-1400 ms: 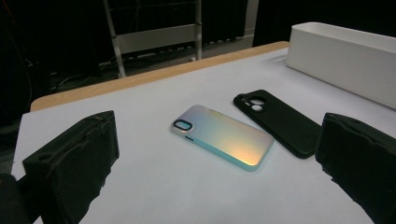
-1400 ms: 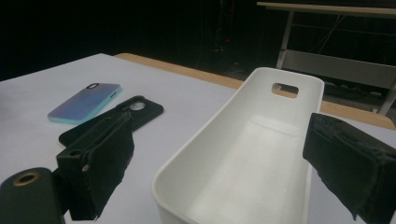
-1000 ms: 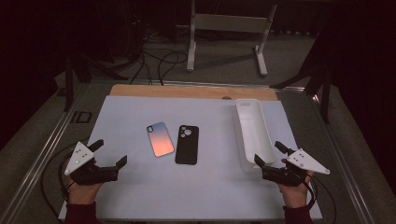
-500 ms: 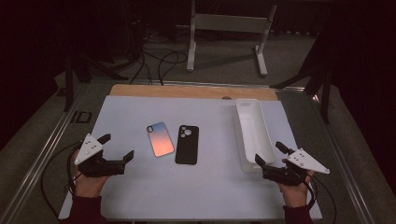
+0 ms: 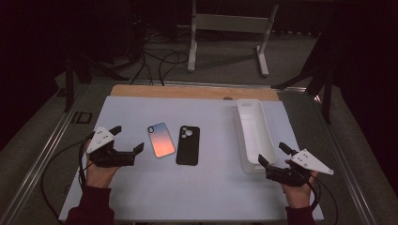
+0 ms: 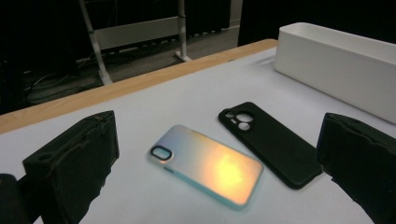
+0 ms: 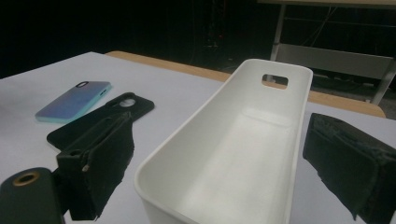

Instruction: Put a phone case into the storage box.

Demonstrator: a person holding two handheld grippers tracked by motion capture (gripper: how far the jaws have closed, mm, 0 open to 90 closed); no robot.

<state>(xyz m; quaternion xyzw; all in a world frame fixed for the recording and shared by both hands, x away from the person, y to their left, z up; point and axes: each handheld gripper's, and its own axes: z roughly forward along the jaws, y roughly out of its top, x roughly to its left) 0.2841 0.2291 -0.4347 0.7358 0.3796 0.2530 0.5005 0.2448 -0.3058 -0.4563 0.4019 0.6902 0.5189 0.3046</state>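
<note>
Iridescent phone case (image 5: 161, 139) lies flat on the bench (image 5: 141, 192), camera cutout toward the far edge, just right of the left hand-held gripper (image 5: 127, 141), not touching it. In the left gripper view the case (image 6: 208, 164) sits between the jaws & a bit ahead; jaws spread wide, nothing held. Black phone case (image 5: 188, 145) lies just beside it on the right, narrow gap between. Right hand-held gripper (image 5: 272, 155) is released too, jaws apart, at the near end of the white tray (image 5: 254, 136), w/ the tray (image 7: 219, 154) between its jaws.
</note>
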